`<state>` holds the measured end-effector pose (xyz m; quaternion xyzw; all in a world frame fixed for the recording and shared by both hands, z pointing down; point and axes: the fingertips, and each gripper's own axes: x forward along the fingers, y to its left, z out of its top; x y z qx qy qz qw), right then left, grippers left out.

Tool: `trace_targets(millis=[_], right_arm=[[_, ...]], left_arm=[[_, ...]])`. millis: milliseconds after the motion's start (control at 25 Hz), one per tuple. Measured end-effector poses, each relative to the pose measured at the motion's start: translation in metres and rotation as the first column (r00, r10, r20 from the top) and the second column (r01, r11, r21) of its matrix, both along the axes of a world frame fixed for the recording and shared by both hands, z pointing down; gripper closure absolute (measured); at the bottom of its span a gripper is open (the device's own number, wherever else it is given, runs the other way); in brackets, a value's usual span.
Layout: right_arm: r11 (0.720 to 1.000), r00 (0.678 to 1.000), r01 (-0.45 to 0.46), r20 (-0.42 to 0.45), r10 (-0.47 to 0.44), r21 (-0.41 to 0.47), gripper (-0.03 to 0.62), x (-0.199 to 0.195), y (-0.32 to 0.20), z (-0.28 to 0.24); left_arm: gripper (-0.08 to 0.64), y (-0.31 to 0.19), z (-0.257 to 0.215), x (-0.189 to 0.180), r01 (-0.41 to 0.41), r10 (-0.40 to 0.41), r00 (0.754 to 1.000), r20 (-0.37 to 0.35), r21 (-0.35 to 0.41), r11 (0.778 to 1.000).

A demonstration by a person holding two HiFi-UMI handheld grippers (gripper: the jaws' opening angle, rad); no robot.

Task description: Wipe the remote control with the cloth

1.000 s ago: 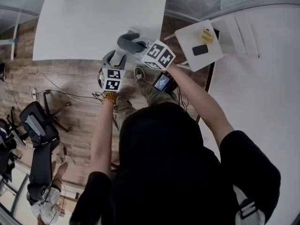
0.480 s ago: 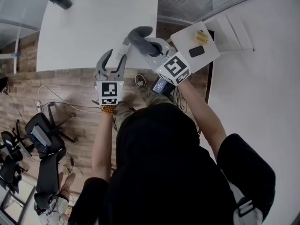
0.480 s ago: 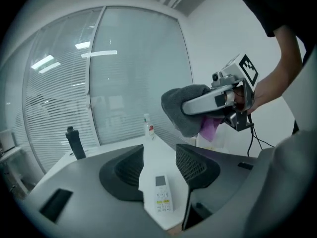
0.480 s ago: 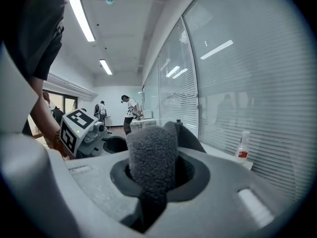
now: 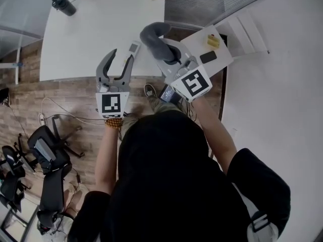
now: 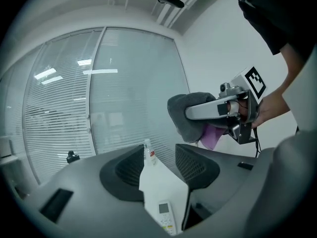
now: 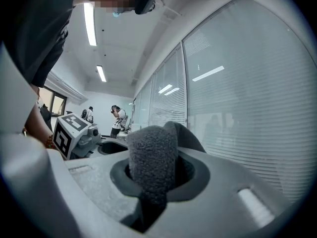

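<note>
White table [image 5: 86, 29] fills 11 to 12 o'clock of your head view, with wood floor [image 5: 75, 92] below it. The remote control [image 5: 133, 47] lies flat near the table's front edge, toward the right corner.

Your left gripper [image 5: 122, 55] hovers at that edge, jaws wide apart with nothing gripped. In the left gripper view the remote shows in the gap at 6 o'clock, its lower end cut off by the frame. From above, one jaw tip is just beside the remote; you can't tell whether they touch.

Your right gripper [image 5: 157, 43] sits at 12 o'clock, beside the left one, jaws clamped on the grey cloth [image 5: 150, 33]. The cloth bulges over the tips and hides them in every view. A purple patch [image 6: 214, 135] shows under it in the left gripper view; unidentifiable.

- Dark bottle [image 5: 63, 3] at 11 o'clock, on the table's far corner.
- White bottle [image 6: 147, 152] at the far edge, label unreadable.
- Small side table [image 5: 194, 39] at 1 o'clock holds a yellow item [image 5: 213, 41] and a flat black item [image 5: 207, 57], both too small to name.
- Office chairs [image 5: 45, 145] at 8 o'clock, partly cut off.
- Two people [image 7: 119, 118] far off in the right gripper view.
</note>
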<state>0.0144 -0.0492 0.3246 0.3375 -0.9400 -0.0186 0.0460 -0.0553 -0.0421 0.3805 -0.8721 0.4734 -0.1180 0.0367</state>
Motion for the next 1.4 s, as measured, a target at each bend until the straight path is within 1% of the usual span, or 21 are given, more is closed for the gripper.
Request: trace_targets(millis=[80,120,400,640,920,1120,1280,1400], right_arm=[[0.999,1.000,-0.002,0.001,0.002,0.033,0.535,0.002,0.004,-0.013],[0.999,1.000,-0.002,0.000,0.002,0.051,0.535,0.002,0.005,-0.018],[0.992,1.000,-0.009,0.015,0.007,0.123,0.535,0.001,0.007,-0.050],[0.989,1.000,-0.018,0.021,0.015,0.144,0.535,0.002,0.007,-0.063],[0.988,0.999,-0.026,0.025,0.023,0.153,0.535,0.003,0.006,-0.064],[0.988,0.999,-0.032,0.028,0.028,0.151,0.537,0.004,0.006,-0.063],[0.989,0.999,-0.032,0.026,0.029,0.147,0.537,0.003,0.005,-0.061],[0.990,0.999,-0.033,0.010,0.032,0.138,0.538,0.004,0.005,-0.058]], left_arm=[[0.351,0.001,-0.012,0.004,0.029,-0.030,0.999,-0.045,-0.020,0.999],[0.354,0.001,-0.019,0.006,0.034,-0.035,0.998,-0.056,-0.018,0.999],[0.368,-0.002,-0.057,0.008,0.022,-0.018,0.998,-0.060,0.055,0.998],[0.386,-0.003,-0.077,0.007,0.026,-0.021,0.998,-0.060,0.087,0.996],[0.475,0.001,-0.079,0.004,0.026,-0.021,0.999,-0.039,0.106,0.994],[0.538,0.002,-0.077,0.005,0.015,-0.011,0.999,-0.035,0.096,0.995],[0.543,0.001,-0.078,0.006,0.015,-0.012,1.000,-0.029,0.095,0.995],[0.543,0.001,-0.076,0.006,0.021,-0.019,0.999,-0.026,0.081,0.996]])
